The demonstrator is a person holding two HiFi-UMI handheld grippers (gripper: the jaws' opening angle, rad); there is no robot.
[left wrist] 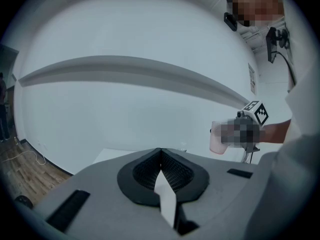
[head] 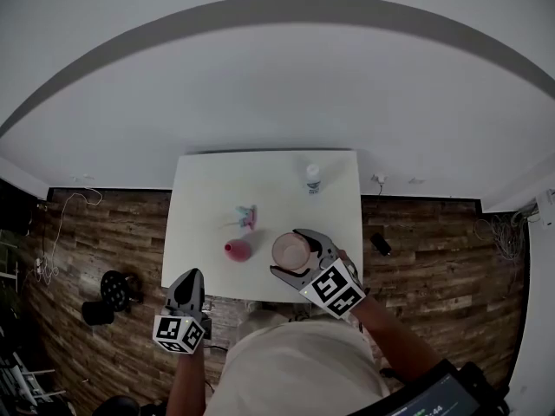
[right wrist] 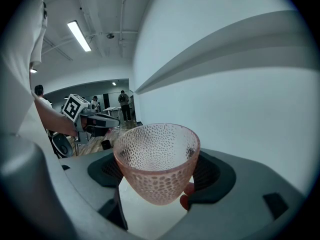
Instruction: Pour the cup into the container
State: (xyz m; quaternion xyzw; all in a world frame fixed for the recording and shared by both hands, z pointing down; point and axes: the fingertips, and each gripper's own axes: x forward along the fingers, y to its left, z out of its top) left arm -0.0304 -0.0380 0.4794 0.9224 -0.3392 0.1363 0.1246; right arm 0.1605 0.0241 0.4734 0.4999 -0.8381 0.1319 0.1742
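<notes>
Right gripper view shows the cup, pink, see-through and dimpled all over, standing upright with its mouth up between the two dark pads, which press on its sides, so the right gripper is clamped on it with its jaws set wide. From the head view the cup sits over the near right part of the white table; how high above the top it is cannot be told. Just to its left on the table is a small pink container, apart from the cup. Farther back lies a small blue and pink thing, too small to make out, and near the far edge stands a white bottle. The left gripper is at the table's near left corner, well apart from the cup, with its jaws pressed together and nothing between them. The person's arms reach in from the bottom of the head view. Around the table is a wooden floor, with a black stool to the left and a small black thing to the right.
</notes>
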